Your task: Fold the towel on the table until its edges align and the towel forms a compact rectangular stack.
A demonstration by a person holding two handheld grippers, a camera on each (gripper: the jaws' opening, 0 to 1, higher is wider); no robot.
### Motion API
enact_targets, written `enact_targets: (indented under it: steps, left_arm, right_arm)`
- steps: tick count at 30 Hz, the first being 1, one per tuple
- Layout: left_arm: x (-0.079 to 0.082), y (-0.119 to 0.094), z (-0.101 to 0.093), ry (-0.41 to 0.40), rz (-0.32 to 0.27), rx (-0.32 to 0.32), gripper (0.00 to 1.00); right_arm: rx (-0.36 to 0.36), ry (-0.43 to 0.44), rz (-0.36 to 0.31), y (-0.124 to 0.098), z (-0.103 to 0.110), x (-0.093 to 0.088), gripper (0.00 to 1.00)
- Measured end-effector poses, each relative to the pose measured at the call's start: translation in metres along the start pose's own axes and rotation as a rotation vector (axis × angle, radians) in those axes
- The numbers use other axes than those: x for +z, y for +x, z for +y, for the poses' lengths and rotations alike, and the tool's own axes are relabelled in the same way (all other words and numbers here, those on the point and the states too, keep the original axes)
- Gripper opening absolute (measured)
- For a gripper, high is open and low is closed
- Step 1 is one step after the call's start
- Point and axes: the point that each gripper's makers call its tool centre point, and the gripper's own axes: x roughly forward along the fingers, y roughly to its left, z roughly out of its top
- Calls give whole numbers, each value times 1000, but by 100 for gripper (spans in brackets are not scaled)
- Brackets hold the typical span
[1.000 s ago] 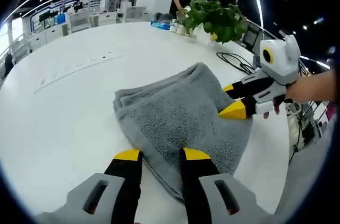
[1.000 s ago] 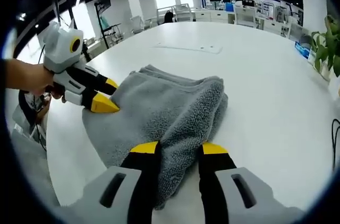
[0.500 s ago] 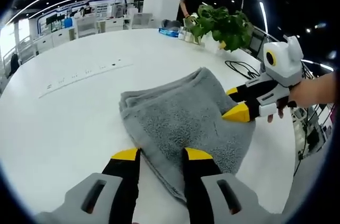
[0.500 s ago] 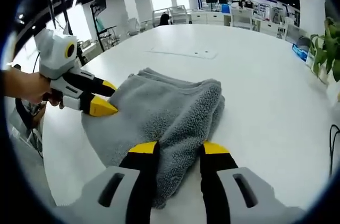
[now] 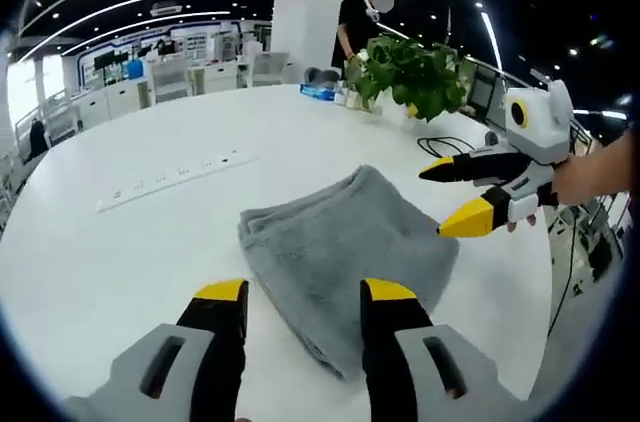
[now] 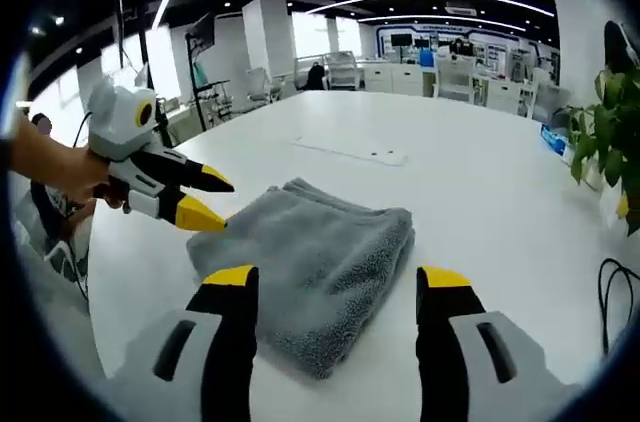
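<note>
Yellow-tipped black jaws rise from the bottom of the left gripper view, where the left gripper (image 5: 305, 294) stands wide, its tips apart and clear of the cloth. Just past them, at the centre of the frame, the grey towel (image 5: 345, 247) lies folded into a thick rectangular pad on the white table (image 5: 120, 242), its folded edge toward the left of the frame.

At the right of that view the right gripper (image 5: 458, 196) comes in held by a hand (image 5: 600, 167), pointing toward the left of the frame with its two jaws spread apart just off the towel's right edge and holding nothing.

Near the top centre of that view a leafy green plant (image 5: 408, 67) stands on the table, with a black cable (image 5: 450, 145) just to its lower right. A person in dark clothes (image 5: 355, 22) stands behind the plant.

In the right gripper view the right gripper's jaws also stand wide at the bottom, the towel (image 6: 312, 252) beyond them at centre. The left gripper (image 6: 210, 197) enters from the left of the frame, a hand (image 6: 65, 167) gripping it, its jaws parted beside the towel.
</note>
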Motion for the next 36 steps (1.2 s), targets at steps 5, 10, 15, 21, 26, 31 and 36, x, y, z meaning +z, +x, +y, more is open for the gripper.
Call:
enact_targets:
  steps: [5, 10, 15, 21, 26, 31, 36]
  left_arm:
    - [6, -20, -5, 18, -27, 20, 59]
    - [6, -43, -13, 79, -23, 44, 72]
    - [5, -64, -21, 95, -38, 62, 78]
    - [3, -80, -35, 145, -33, 70, 84]
    - [-2, -89, -45, 172, -25, 71, 90]
    - [-12, -103, -56, 202, -13, 72, 94]
    - [-23, -116, -64, 205, -2, 68, 96]
  right_arm:
    - [-1, -25, -16, -13, 8, 4, 75]
    - [22, -78, -14, -27, 23, 3, 83]
    - [31, -109, -3, -41, 33, -1, 87]
    - [24, -103, -13, -56, 43, -1, 91]
    - [27, -120, -12, -69, 50, -4, 93]
    - [27, -121, -11, -86, 56, -13, 96]
    - [15, -99, -30, -96, 62, -14, 97]
